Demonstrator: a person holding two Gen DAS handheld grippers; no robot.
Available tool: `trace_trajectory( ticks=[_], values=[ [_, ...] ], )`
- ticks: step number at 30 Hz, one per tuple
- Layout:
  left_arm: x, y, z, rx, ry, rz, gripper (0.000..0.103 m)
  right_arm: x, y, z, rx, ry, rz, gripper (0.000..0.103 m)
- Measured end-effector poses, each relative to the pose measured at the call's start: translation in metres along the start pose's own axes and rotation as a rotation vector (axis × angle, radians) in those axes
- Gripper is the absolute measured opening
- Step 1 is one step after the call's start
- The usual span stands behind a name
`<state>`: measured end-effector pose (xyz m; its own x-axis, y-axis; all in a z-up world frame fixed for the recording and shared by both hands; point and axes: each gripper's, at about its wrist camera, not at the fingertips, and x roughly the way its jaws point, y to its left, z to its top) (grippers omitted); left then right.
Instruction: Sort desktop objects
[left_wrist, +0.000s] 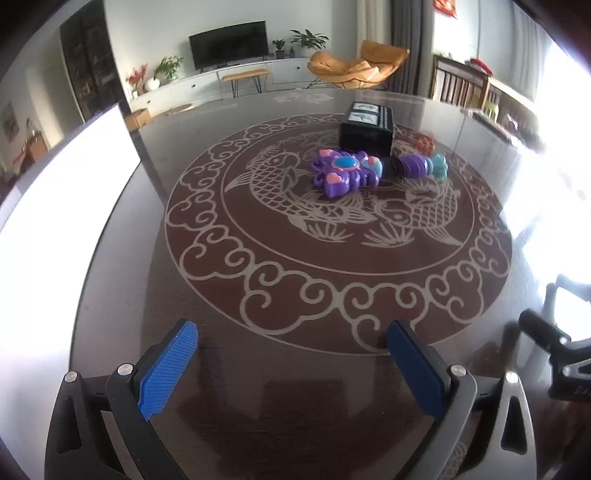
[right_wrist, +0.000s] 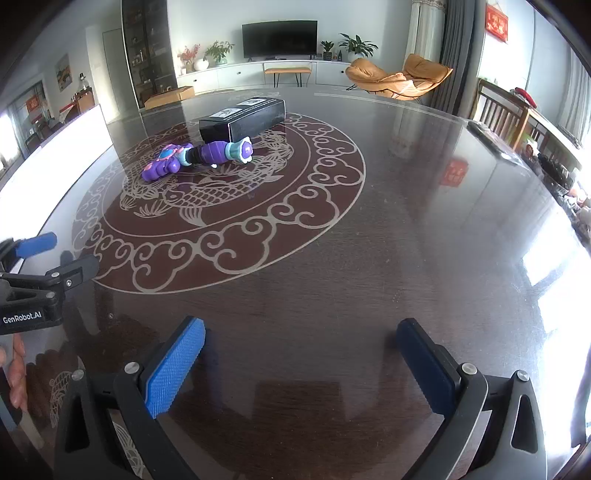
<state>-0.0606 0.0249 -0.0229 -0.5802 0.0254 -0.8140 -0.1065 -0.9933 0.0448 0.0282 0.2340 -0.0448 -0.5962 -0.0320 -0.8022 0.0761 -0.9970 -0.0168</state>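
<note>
The round dark table fills most of the room in front of me, its glossy top inlaid with a pale ring of clouds and two fish. Near the middle of that ring sits a black box, long side running away toward the far edge. Just in front of it lies the purple toy wand, a chunky head with a blue gem at one end and a teal flower cap at the other; its long axis runs crosswise to both grippers' line of sight, and its handle end looks to be touching or nearly touching the box.

Both things lie well ahead of the person. The left gripper hangs low over the near edge with its blue pads spread wide and nothing between them; the wand is almost dead ahead of it. The right gripper is likewise spread wide and empty, but from there the wand lies ahead and off to the left, so I judge the left hand the better placed.

Nothing stands between gripper and toy; only the box crowding the wand's far side could hinder a grasp.
</note>
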Motion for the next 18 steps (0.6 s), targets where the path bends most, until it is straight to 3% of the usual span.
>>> trace_trajectory(
  ticks=[3, 18],
  values=[
    [0.0027, 0.0100, -0.0005, -0.051, 0.017, -0.021, 0.103, -0.0003, -0.0012, 0.0002, 0.000, 0.000, 0.000, 0.103],
    [0.0011, 0.0055, -0.0015, -0.049, 0.018, -0.018, 0.103, -0.0048, 0.0025, -0.0005, -0.003, -0.002, -0.010, 0.103]
  ],
)
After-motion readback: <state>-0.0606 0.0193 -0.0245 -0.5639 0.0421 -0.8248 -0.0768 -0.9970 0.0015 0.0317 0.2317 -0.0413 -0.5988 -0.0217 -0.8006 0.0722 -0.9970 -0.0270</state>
